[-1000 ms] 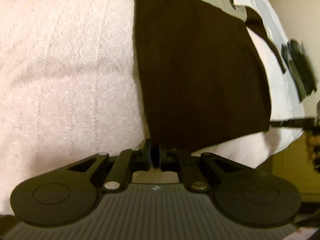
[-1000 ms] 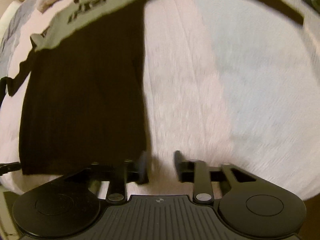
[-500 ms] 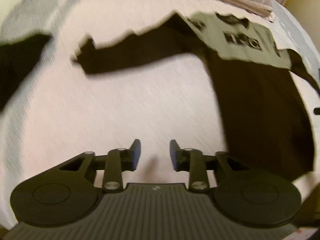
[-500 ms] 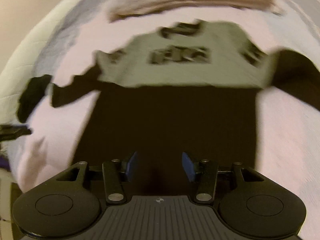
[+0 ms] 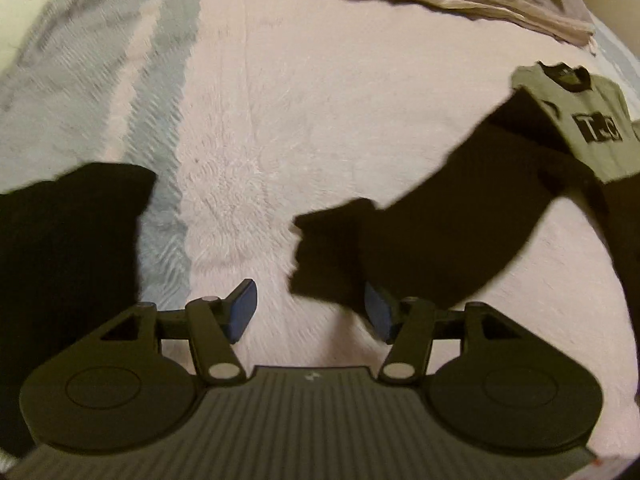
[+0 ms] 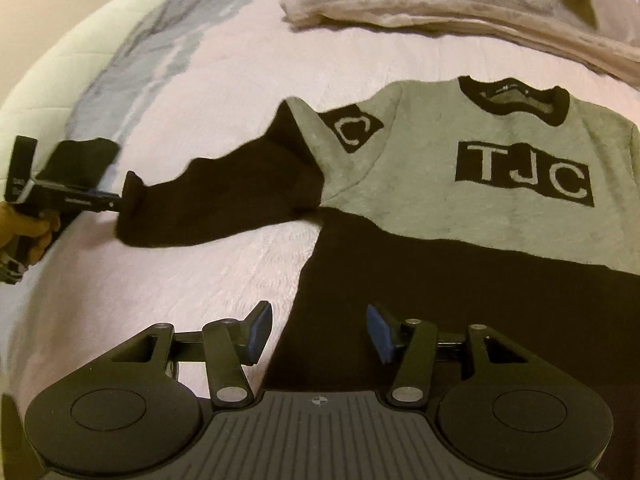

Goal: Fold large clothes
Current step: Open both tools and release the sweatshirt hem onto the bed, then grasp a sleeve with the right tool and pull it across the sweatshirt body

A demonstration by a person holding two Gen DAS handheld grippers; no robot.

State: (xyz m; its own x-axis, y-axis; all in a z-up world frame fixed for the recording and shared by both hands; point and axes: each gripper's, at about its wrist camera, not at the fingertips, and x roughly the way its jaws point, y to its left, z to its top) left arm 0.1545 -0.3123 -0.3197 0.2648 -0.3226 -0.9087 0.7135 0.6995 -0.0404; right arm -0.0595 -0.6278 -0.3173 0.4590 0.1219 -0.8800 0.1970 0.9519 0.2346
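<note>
Left gripper (image 5: 310, 310), jaws released, sat just short of the sweater's (image 6: 460, 184) sleeve cuff (image 5: 332, 248), nearer than the right gripper (image 6: 318, 332), likewise released.

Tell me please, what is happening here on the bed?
A person is folding a black and grey sweater marked TJC, laid face up on a pink bedspread. The left gripper is open at the cuff of one black sleeve, about to take it. The right gripper hovers open over the sweater's lower body edge. A beige blanket lies beyond the collar. No fold is made yet.
</note>
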